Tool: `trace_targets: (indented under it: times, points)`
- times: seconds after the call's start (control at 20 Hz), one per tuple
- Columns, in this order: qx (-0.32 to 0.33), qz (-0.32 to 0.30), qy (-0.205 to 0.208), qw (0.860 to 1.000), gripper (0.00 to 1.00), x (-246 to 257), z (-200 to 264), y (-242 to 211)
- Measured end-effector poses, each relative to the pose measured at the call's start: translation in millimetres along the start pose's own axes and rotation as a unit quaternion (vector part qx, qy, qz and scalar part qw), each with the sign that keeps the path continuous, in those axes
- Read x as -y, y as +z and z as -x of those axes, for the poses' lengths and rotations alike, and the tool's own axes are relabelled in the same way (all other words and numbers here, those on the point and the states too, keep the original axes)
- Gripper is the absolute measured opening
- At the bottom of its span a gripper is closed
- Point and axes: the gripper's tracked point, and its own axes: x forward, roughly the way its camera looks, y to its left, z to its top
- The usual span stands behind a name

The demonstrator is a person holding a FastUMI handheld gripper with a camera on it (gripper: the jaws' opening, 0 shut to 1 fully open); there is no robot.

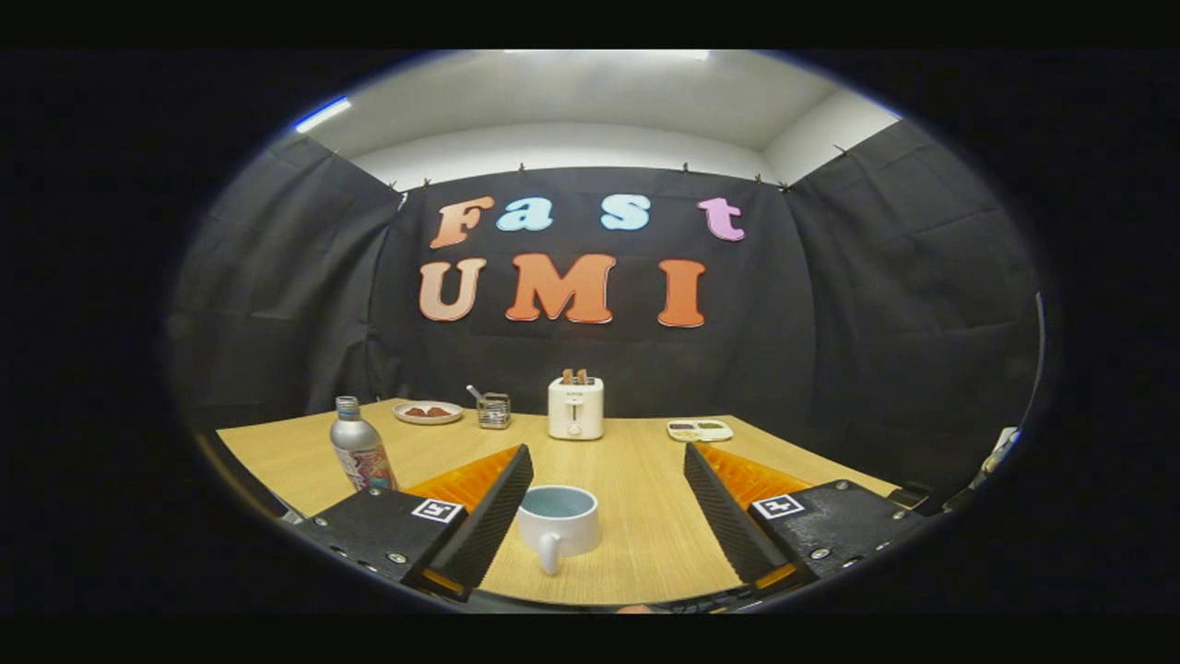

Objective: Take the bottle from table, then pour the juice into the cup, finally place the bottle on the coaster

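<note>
Gripper view: tongs [608, 516] spread wide, gripping nothing. One white cup [559, 524] stands between the fingers, handle toward the camera. One metal bottle [359, 454] stands upright beyond the left finger, its base hidden behind it. Bare tabletop [636, 461] lies ahead. Along the far edge: one plate [428, 412], one wire caddy [493, 410], one toaster [575, 407], one small tray [700, 430], contents indistinct.
</note>
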Motion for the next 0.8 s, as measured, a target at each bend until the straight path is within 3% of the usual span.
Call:
trace_targets:
  times: [0.35,0.8]
  points:
    - [0.009,-0.042,0.073,0.996,0.98,-84,-5,19]
    - [-0.026,-0.015,0.126,0.992,0.98,-183,-10,-11]
